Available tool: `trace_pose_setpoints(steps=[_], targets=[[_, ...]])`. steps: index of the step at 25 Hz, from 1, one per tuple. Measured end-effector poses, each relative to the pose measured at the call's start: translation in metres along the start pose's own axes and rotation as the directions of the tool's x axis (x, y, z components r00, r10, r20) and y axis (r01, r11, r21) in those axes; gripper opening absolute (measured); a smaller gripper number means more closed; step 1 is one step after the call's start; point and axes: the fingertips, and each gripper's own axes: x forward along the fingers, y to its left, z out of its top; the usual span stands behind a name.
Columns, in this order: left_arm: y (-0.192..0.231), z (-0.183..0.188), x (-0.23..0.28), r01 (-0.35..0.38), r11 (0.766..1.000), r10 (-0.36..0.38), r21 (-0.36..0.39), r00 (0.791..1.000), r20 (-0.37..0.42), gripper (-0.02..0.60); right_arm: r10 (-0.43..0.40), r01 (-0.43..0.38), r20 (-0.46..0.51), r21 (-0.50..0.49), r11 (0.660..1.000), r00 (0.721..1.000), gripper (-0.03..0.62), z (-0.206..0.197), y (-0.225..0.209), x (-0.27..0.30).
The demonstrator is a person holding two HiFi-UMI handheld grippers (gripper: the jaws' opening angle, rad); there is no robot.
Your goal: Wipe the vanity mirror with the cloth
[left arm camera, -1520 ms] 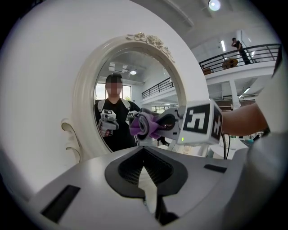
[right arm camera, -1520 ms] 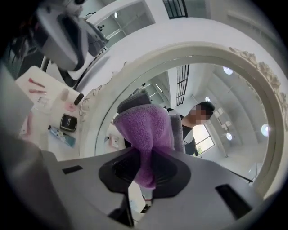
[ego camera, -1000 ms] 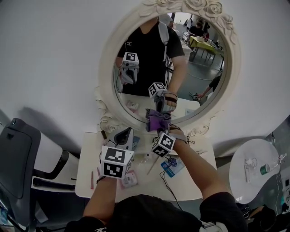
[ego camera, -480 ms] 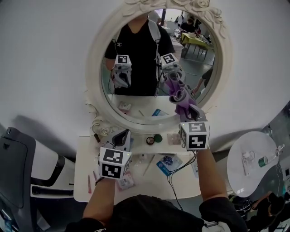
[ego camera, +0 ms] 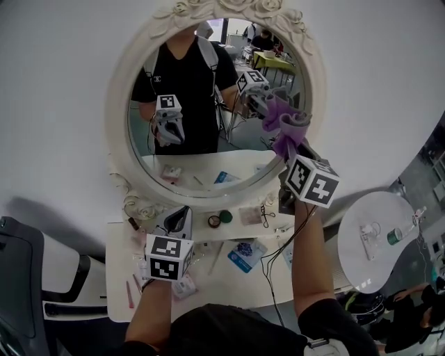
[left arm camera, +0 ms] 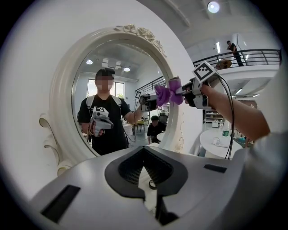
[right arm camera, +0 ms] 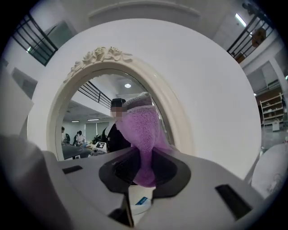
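Head view, right gripper (ego camera: 291,141) raised, clamping cloth (ego camera: 281,116)

Pretty bright, even indoor light; round ceiling lamp (left arm camera: 213,6) glows upper right, fisheye edges go black, close-up foreground blurry.

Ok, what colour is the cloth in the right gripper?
Purple. The cloth shows best in the right gripper view, pinched in the right gripper.

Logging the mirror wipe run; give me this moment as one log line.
phase: wiping | right gripper: shut on purple cloth, cloth against vanity mirror glass, right side | left gripper: shut, empty, low over table
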Motion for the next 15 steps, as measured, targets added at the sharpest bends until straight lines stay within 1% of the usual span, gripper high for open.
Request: trace_pose_setpoints(steps=[2, 4, 8, 11, 15], targets=[[0.000, -0.001, -0.002, -0.004, 1.000, 0.004, -0.001, 1.000, -0.001, -0.003, 0.032, -0.031, -0.013, 0.035, 0.999, 0.999, 0.074, -0.002, 0.010, 0.007], [0.003, -0.003, -0.006, -0.016, 1.000, 0.016, -0.010, 1.000, 0.000, -0.003, 0.080, -0.078, -0.034, 0.045, 0.996, 0.996, 0.074, -0.008, 0.026, 0.012], [0.023, -0.010, -0.018, -0.068, 0.997, 0.068, -0.040, 0.998, -0.001, -0.003, 0.194, -0.191, -0.089, 0.043, 0.981, 0.977, 0.074, -0.033, 0.075, 0.022], [0.039, -0.016, -0.029, -0.107, 0.993, 0.107, -0.057, 0.994, -0.005, -0.003, 0.273, -0.272, -0.110, 0.019, 0.962, 0.956, 0.074, -0.046, 0.123, 0.024], [0.062, -0.026, -0.048, -0.173, 0.981, 0.172, -0.083, 0.985, -0.016, -0.003, 0.382, -0.386, -0.124, -0.005, 0.923, 0.916, 0.074, -0.056, 0.195, 0.026]])
